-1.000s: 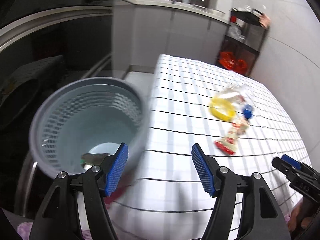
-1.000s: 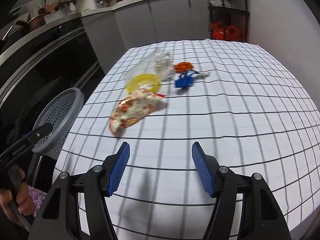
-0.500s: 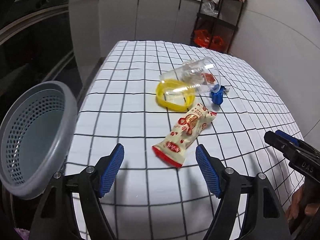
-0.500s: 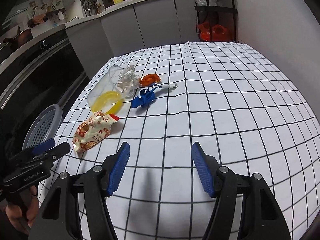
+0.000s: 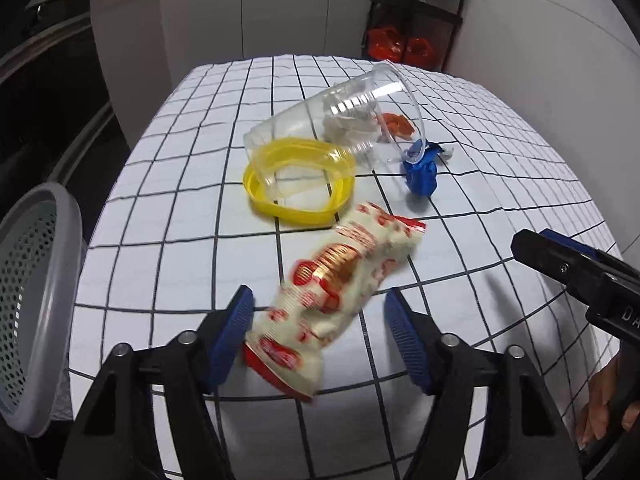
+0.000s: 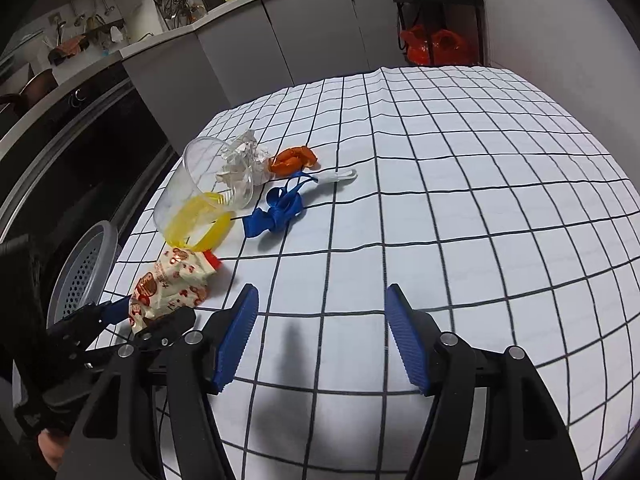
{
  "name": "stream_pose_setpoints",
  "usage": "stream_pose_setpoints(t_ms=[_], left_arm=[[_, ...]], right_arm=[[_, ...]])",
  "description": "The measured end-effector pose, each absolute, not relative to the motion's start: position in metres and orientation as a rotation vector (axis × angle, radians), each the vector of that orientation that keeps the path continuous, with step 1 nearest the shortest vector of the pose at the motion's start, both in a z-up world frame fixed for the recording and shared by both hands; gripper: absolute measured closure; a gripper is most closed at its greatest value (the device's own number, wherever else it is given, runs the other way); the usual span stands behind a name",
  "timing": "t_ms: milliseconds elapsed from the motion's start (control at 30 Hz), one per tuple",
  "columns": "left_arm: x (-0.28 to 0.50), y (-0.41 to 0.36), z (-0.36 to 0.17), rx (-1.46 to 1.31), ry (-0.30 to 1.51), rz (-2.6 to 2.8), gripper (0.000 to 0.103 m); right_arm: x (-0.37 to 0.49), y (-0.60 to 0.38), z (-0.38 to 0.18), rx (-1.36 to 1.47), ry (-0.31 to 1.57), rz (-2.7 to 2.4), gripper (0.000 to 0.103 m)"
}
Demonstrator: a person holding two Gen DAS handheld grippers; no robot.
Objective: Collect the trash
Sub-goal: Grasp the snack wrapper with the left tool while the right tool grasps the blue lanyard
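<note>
A red-and-white snack wrapper (image 5: 340, 300) lies on the checked tablecloth (image 5: 180, 220); its near end sits between the open jaws of my left gripper (image 5: 318, 336), not clamped. It also shows in the right wrist view (image 6: 170, 284). Beyond it lie a yellow plastic ring (image 5: 298, 182), a clear plastic cup (image 5: 344, 120) on its side with crumpled paper inside, a blue ribbon scrap (image 5: 420, 170) and an orange scrap (image 6: 292, 160). My right gripper (image 6: 320, 336) is open and empty over bare cloth near the front edge.
A grey perforated trash basket (image 5: 28, 312) stands off the table's left edge, also in the right wrist view (image 6: 82, 268). A white plastic piece (image 6: 336, 176) lies by the ribbon. Kitchen counters and a black rack with red bags (image 6: 436, 46) stand behind.
My left gripper swung from over the basket to the table and moved in until the wrapper lies between its jaws. My right gripper shifted right; both stayed open.
</note>
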State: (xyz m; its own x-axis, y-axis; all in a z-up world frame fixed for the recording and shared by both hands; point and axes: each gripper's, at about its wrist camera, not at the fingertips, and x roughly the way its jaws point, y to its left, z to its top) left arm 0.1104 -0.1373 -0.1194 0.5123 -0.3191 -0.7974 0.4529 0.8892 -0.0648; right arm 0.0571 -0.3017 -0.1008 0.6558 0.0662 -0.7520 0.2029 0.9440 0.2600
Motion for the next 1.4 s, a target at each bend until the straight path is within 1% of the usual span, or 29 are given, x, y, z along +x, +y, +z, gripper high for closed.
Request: stream_pose_setpoints(t_ms=[67,100,167,200,667,900,967,1033,1067,1100,1233,1400], left_arm=[[0.112,-0.137,-0.118,0.146,0.931,-0.488,0.055],[0.112,-0.136,-0.118,0.142,0.932,-0.491,0.061],[0.112,-0.136,-0.118,0.14,0.931,-0.489,0.07],[0.113,-0.135,-0.117,0.138,0.932,-0.488,0.081],[0.097,-0.119,-0.099,0.152,0.866,-0.466,0.082],[0.094,-0.105,-0.1,0.166,0.862,-0.431,0.082],[0.093,-0.102,-0.099,0.161,0.861,-0.428,0.082],[0.091,-0.1,-0.097,0.155,0.856,-0.424,0.082],[0.09,-0.098,-0.096,0.152,0.855,-0.424,0.082],[0.089,-0.097,-0.095,0.15,0.854,-0.422,0.082],[0.083,-0.09,-0.091,0.142,0.852,-0.416,0.082],[0.074,-0.076,-0.083,0.123,0.843,-0.402,0.082]], right_arm=[[0.064,-0.299,-0.102,0.332,0.865,-0.074,0.04],[0.067,-0.297,-0.103,0.329,0.869,-0.071,0.04],[0.073,-0.292,-0.104,0.32,0.876,-0.06,0.04],[0.077,-0.29,-0.104,0.315,0.88,-0.057,0.04],[0.132,-0.273,-0.106,0.267,0.922,-0.103,0.04],[0.151,-0.268,-0.114,0.231,0.94,-0.167,0.041],[0.153,-0.268,-0.116,0.219,0.945,-0.179,0.048],[0.153,-0.267,-0.116,0.211,0.946,-0.18,0.067],[0.153,-0.267,-0.116,0.21,0.948,-0.176,0.072],[0.154,-0.267,-0.116,0.214,0.949,-0.17,0.081],[0.147,-0.267,-0.114,0.244,0.946,-0.147,0.086],[0.122,-0.258,-0.106,0.252,0.924,-0.134,0.088]])
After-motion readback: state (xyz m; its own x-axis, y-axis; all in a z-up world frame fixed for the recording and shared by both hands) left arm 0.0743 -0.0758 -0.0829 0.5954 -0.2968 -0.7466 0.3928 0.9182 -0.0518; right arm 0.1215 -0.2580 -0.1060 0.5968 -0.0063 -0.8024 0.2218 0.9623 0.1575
